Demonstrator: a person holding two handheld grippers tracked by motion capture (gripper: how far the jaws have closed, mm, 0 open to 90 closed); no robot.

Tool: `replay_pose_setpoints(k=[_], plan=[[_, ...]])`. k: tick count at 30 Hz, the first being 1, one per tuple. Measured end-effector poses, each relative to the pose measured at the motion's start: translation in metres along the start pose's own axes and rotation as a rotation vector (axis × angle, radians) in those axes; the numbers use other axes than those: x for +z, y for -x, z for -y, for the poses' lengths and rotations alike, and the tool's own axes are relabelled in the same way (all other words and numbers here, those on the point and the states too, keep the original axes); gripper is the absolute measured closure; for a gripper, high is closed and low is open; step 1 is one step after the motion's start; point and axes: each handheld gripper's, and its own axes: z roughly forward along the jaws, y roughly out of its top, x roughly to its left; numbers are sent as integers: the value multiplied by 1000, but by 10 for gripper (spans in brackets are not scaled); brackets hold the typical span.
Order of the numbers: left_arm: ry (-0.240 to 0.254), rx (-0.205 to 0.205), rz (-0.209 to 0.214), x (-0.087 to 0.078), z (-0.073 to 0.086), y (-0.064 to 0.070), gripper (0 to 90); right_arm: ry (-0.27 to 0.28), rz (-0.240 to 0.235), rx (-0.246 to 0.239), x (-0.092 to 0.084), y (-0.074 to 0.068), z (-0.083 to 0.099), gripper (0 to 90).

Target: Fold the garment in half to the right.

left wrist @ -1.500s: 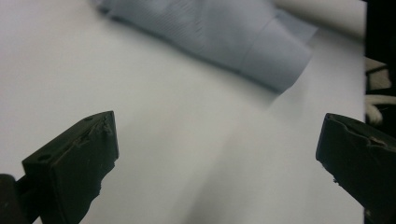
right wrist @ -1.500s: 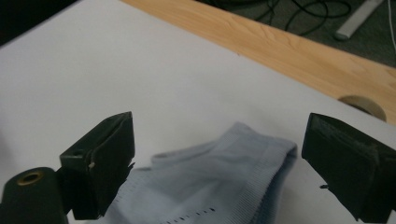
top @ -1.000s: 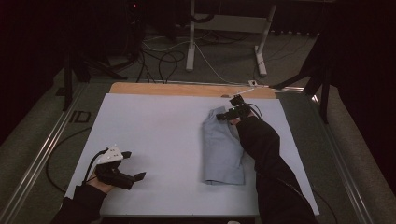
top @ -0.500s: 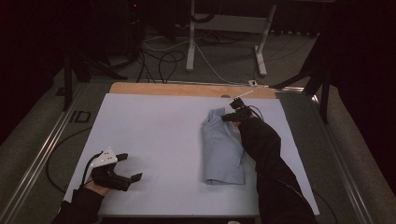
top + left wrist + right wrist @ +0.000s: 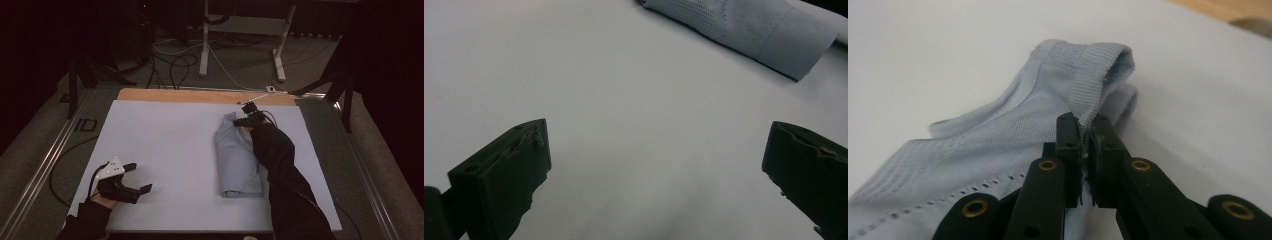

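The right tongs (image 5: 1087, 131) have just closed on the blue cloth's (image 5: 237, 157) far edge. They should lift slowly, folding evenly. The left tongs (image 5: 141, 177) wait open.

From above we look forward and down over the whole surface (image 5: 165, 150); each claw camera sits low and close, sharing the folded cloth (image 5: 237, 160).

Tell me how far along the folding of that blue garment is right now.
Done: the light blue garment already lies folded into a narrow strip on the white mat. In hand: the right gripper has just closed its jaws on the ribbed edge at the far end. Left: probably another fold; the left gripper waits open, apart from the cloth.
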Motion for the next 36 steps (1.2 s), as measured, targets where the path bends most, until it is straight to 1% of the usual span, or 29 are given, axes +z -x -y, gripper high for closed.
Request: replay_pose_setpoints(k=[2,4,6,7,8,11,13,17,18,19,20,21,22,24,25,26,28,29,30,31,33,34,36], plan=[[0,4,-1,0,0,0,4,-8,15,7,2,1,1,851],[0,3,0,0,0,0,4,-22,33,2,3,1,2,850],[0,0,2,1,0,0,4,-27,35,0,4,1,2,850],[-2,2,1,1,0,0,3,-36,32,-1,6,2,2,849],[-5,6,2,1,0,0,3,-49,40,5,8,2,3,845],[-1,2,1,1,0,0,4,-49,37,15,10,2,4,836],[-3,7,3,1,0,1,4,-50,45,16,10,2,4,812],[-1,2,2,1,0,1,4,-52,58,19,10,1,4,786],[-4,7,2,1,0,1,4,-51,63,22,10,1,4,775],[-4,10,4,1,0,1,3,-54,67,22,10,1,4,747],[-4,10,4,1,0,1,3,-54,67,22,10,1,4,747],[0,4,3,1,0,1,3,-58,77,19,9,1,4,714],[1,8,2,0,0,1,3,-61,59,13,6,-1,3,652],[0,8,1,0,0,0,3,-59,60,0,1,-3,2,595],[0,8,1,0,0,0,3,-59,60,0,1,-3,2,595],[4,6,0,0,0,0,3,-41,55,0,-6,-4,1,575],[4,7,0,0,0,0,4,-32,42,-12,-14,-8,0,525],[4,17,1,-1,-1,1,3,-31,45,-21,-18,-11,-1,509],[5,16,0,-1,-1,1,3,-24,45,-32,-23,-13,-1,496],[5,16,0,-1,-1,1,3,-24,45,-32,-23,-13,-1,496],[6,17,-2,-1,-1,1,3,-5,39,-35,-32,-17,-1,475],[3,19,-2,-1,-1,1,3,-6,33,-49,-39,-22,1,455],[2,17,-2,-1,-1,1,3,6,36,-60,-46,-28,4,456]])
